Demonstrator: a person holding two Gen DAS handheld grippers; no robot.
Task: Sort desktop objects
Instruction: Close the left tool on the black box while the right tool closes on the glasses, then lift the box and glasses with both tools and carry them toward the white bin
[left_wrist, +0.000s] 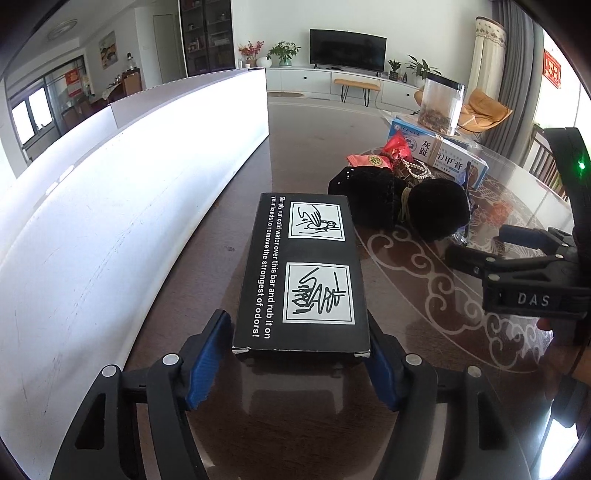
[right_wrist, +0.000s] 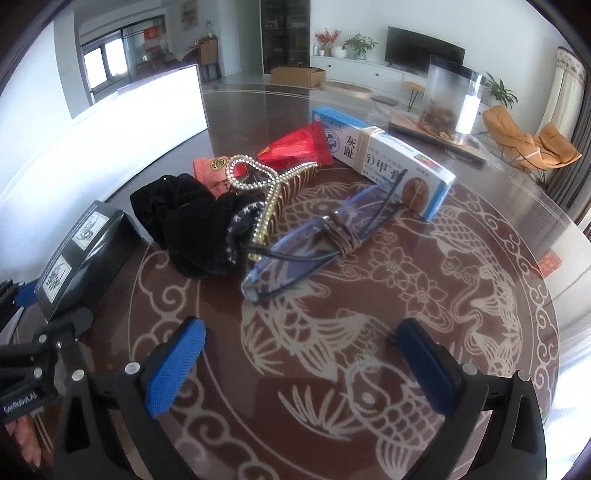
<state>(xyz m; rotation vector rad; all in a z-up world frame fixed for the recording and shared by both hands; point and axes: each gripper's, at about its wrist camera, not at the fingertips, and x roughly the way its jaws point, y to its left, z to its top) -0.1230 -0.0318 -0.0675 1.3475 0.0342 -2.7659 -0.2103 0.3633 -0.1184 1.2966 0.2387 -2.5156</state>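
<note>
My left gripper (left_wrist: 299, 350) is shut on the near end of a black box with white printed drawings (left_wrist: 301, 273), which rests on the dark glass table. The box also shows at the left of the right wrist view (right_wrist: 79, 258). My right gripper (right_wrist: 303, 354) is open and empty above the table, short of a pair of blue glasses (right_wrist: 314, 240). Behind them lie a black cloth pouch (right_wrist: 195, 229), a bead string (right_wrist: 258, 184), a red packet (right_wrist: 299, 147) and a blue-white medicine box (right_wrist: 384, 155).
A large white storage box (left_wrist: 122, 206) stands along the left. A clear jar (right_wrist: 450, 99) with brown contents stands on a book at the back right. The right gripper's body (left_wrist: 535, 273) is close to the black box's right.
</note>
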